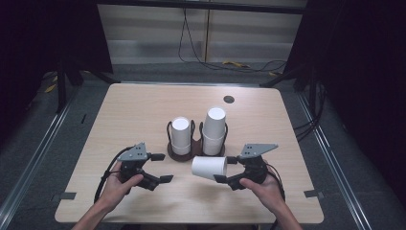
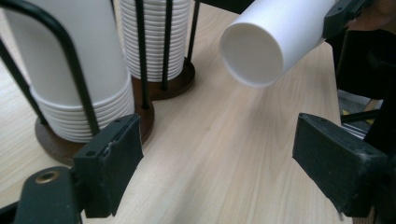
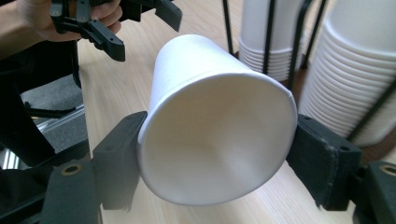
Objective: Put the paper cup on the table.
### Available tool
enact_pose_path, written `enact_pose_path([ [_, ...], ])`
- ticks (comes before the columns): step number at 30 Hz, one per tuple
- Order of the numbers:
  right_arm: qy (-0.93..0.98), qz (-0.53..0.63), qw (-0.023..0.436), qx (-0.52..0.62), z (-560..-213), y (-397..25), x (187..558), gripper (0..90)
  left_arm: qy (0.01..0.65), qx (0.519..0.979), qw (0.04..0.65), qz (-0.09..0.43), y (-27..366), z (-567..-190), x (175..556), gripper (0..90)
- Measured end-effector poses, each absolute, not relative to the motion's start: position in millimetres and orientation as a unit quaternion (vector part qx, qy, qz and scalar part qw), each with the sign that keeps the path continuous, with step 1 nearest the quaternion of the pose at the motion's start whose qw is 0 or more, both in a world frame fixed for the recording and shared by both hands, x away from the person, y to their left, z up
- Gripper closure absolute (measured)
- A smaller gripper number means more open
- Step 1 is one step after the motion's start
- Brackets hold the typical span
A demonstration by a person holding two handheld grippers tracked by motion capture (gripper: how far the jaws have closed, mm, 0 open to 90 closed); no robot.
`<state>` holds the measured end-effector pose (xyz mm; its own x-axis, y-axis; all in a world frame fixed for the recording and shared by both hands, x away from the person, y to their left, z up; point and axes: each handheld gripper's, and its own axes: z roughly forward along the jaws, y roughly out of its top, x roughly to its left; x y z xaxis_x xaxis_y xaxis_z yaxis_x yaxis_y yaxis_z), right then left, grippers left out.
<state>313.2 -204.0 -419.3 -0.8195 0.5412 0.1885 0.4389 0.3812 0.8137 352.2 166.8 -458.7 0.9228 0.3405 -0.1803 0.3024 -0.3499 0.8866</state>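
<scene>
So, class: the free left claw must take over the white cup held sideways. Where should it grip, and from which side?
Grip the cup around its free end, coming from the person's left. It lies sideways above the table, the right claw clamps the other end, and the left claw is open.

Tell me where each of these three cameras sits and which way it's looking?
High view: above the person's side, looking forward and down on the table; both hands show.
Left gripper view: rides the left gripper, facing the cup holder; its black jaws show.
Right gripper view: rides the right gripper, its jaws clamping the paper cup.
All three share that cup.
</scene>
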Motion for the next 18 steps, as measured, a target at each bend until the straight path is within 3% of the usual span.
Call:
enact_pose_path([
  [18, 0.831, 0.414, 0.080, 0.362, -421, -247, 312, 24.3, 0.222, 0.815, 0.534, 0.030, 179, -460, 357, 15.8],
])
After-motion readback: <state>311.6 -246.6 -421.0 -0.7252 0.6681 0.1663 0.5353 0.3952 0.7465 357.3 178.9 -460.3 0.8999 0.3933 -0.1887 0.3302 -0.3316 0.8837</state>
